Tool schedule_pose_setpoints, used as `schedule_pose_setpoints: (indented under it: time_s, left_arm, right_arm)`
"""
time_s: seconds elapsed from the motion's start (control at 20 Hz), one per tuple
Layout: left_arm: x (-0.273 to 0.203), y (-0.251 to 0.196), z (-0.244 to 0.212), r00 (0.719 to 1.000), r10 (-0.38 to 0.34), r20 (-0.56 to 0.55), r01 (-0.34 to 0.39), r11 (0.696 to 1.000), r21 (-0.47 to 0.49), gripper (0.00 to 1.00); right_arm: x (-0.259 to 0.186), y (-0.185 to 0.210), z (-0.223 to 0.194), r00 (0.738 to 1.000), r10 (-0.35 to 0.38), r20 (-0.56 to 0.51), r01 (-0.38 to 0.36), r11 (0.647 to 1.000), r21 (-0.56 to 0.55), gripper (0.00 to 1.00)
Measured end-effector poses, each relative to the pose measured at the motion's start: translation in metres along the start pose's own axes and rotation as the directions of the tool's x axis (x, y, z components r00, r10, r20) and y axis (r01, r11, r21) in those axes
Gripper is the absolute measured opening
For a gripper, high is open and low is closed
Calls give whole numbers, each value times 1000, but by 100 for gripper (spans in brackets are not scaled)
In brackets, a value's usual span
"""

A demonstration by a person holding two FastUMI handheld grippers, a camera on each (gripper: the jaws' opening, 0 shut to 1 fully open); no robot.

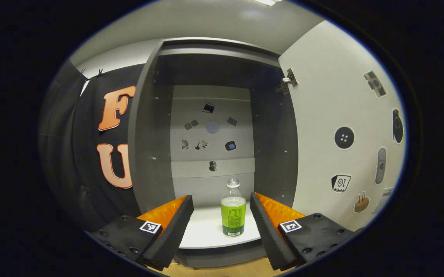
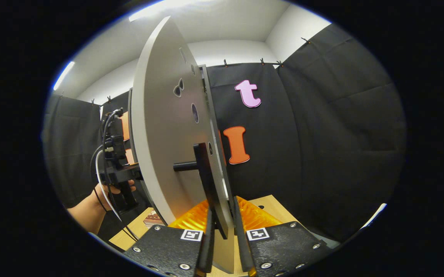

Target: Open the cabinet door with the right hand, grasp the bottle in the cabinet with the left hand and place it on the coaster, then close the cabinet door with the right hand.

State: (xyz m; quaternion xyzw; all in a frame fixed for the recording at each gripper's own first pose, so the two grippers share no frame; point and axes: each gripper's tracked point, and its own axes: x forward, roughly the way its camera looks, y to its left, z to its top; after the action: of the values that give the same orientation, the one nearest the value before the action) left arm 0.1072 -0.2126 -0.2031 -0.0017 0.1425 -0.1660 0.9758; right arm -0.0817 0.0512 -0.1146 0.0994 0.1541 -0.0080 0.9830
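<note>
A clear bottle [image 1: 233,211] of green liquid with a green label stands upright on the white shelf [image 1: 206,234] inside the open grey cabinet [image 1: 148,134]. My left gripper [image 1: 222,221] is open in front of it, with one finger on each side and short of the bottle. The cabinet door [image 1: 333,115] is swung out to the right. In the right gripper view the door [image 2: 164,146] is edge-on, and my right gripper [image 2: 225,240] is shut on its lower edge at the black handle [image 2: 205,177]. A small brown flat thing [image 2: 153,219], maybe the coaster, lies on the table.
Stickers dot the cabinet's back panel [image 1: 212,127] and the door's inner face. A hand [image 2: 102,196] holds the left gripper [image 2: 120,169] beyond the door. The wooden table [image 2: 268,206] runs under the door. Black cloth walls surround the booth.
</note>
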Motion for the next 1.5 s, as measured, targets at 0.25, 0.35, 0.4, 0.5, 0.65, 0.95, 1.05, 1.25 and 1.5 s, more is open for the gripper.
schedule_pose_setpoints:
  time_s: [0.25, 0.35, 0.4, 0.5, 0.65, 0.95, 1.05, 1.25, 1.5]
  left_arm:
    - [45, -28, -46, 993, -87, -76, 80, 993, -91, 96]
    - [65, -27, -72, 988, -75, -133, 63, 994, -88, 96]
    - [74, -26, -84, 985, -60, -163, 48, 996, -74, 97]
    - [93, -22, -95, 983, -42, -177, 36, 999, -40, 97]
    - [115, -21, -103, 981, -37, -190, 35, 999, -11, 96]
    - [134, -13, -120, 978, -29, -207, 19, 998, -54, 97]
    - [138, -9, -117, 978, -18, -209, 15, 1000, -17, 84]
    - [135, -8, -112, 978, -20, -209, 26, 999, 25, 81]
    - [105, 3, -93, 986, 11, -163, -7, 1000, 20, 78]
  right_arm:
    - [6, -8, -2, 1000, -14, -2, 14, 1000, 10, 42]
    - [6, -10, -2, 1000, -23, -3, 23, 1000, 12, 45]
    - [5, -11, -2, 1000, -26, -3, 26, 1000, 11, 48]
    - [5, -10, -3, 1000, -26, -2, 26, 1000, 8, 49]
    - [5, -10, -3, 1000, -22, -4, 22, 1000, 2, 49]
    - [4, -11, -3, 1000, -20, -5, 20, 1000, 4, 58]
    - [4, -11, -3, 1000, -10, -4, 10, 1000, 8, 58]
    - [3, -11, -3, 1000, 4, -8, -4, 1000, -2, 55]
    - [1, -10, -5, 999, 31, -15, -31, 1000, -2, 50]
